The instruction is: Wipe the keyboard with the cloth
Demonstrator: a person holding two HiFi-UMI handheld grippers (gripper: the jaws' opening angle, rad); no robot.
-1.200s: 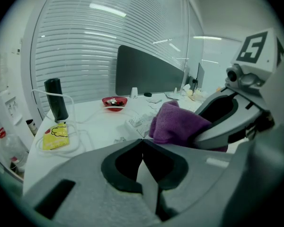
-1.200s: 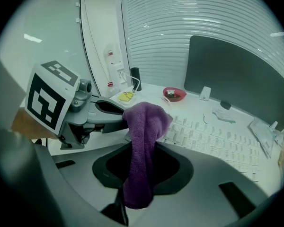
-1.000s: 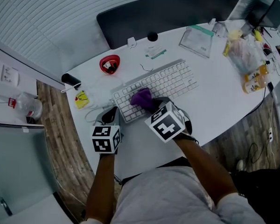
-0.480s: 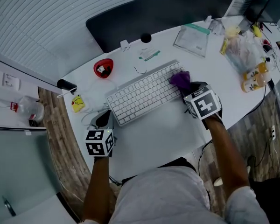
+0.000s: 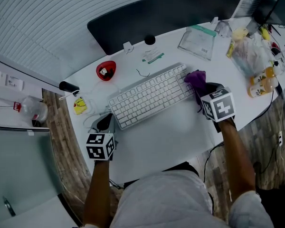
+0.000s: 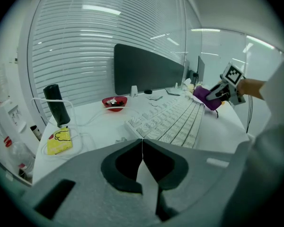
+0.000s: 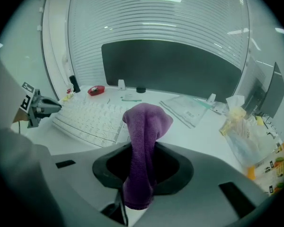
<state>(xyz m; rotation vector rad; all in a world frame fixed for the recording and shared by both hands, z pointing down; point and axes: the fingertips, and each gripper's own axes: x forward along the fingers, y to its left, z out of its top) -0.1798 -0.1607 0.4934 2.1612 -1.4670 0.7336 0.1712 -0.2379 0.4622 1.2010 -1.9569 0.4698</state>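
A white keyboard (image 5: 151,96) lies slanted across the middle of the white desk (image 5: 171,132). My right gripper (image 5: 203,88) is shut on a purple cloth (image 5: 195,78), which hangs just past the keyboard's right end, above the desk. From the right gripper view the cloth (image 7: 145,136) stands up between the jaws, with the keyboard (image 7: 92,119) to its left. My left gripper (image 5: 106,123) is shut on nothing, near the keyboard's left front corner; its view shows the keyboard (image 6: 173,122) ahead and the cloth (image 6: 204,97) far off.
A red bowl (image 5: 105,70), a yellow sticker (image 5: 79,105) and a black cylinder (image 5: 68,86) with white cable lie left of the keyboard. A clear pouch (image 5: 197,41), plastic bags (image 5: 249,51) and a juice bottle (image 5: 262,86) crowd the right. A dark partition (image 5: 156,15) backs the desk.
My right gripper has carried the cloth along the keyboard from its left part to just beyond its right end. The left gripper has stayed near the left front corner.
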